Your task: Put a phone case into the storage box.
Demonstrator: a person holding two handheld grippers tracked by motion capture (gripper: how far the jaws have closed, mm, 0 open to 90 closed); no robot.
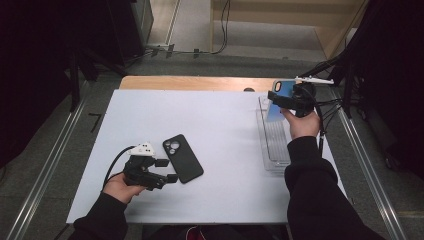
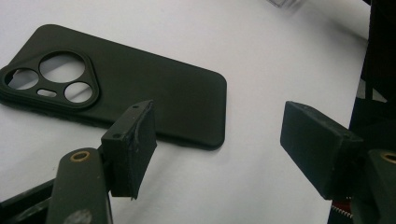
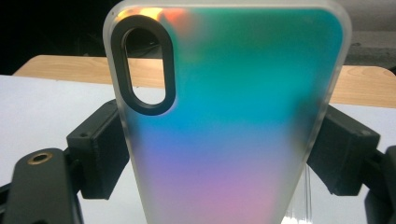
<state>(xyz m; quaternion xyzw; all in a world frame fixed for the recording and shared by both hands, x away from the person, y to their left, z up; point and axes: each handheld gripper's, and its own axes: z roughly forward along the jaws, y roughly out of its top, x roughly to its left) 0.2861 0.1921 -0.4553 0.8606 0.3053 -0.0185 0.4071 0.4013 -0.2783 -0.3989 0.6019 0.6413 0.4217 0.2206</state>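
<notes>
In the high view, a white worktop point(image 1: 220, 130) stood on a grey floor between two metal rails, with a bare wooden strip along its far edge and dark curtains to either side. A black phone case point(image 1: 182, 158) lay flat near the front left, camera cut-outs toward the far side. The left gripper point(image 1: 165, 170) rested low just beside its near left edge, held in the left hand point(image 1: 122, 186), jaws spread apart with nothing between them. At the right edge of the worktop sat a clear plastic tray point(image 1: 272, 145), long side running away from the person. The right hand point(image 1: 301, 122) held the right gripper point(image 1: 280, 97) raised over the tray's far end, closed on an iridescent phone case point(image 1: 276, 100). Cables trailed off the right edge. The middle of the worktop lay bare, with wide room between the two hands.

In the left gripper view, the black phone case point(image 2: 140, 98) lay flat on the white surface, its lower edge partly behind the left-hand jaw. The jaws stood wide, not touching it. A corner of the clear tray point(image 2: 282, 3) showed at the top.

In the right gripper view, the iridescent phone case point(image 3: 233, 121) stood upright, clamped by its long sides between both jaws, its oval camera opening at upper left. Behind it ran the white worktop point(image 3: 42, 107) and the wooden strip.
</notes>
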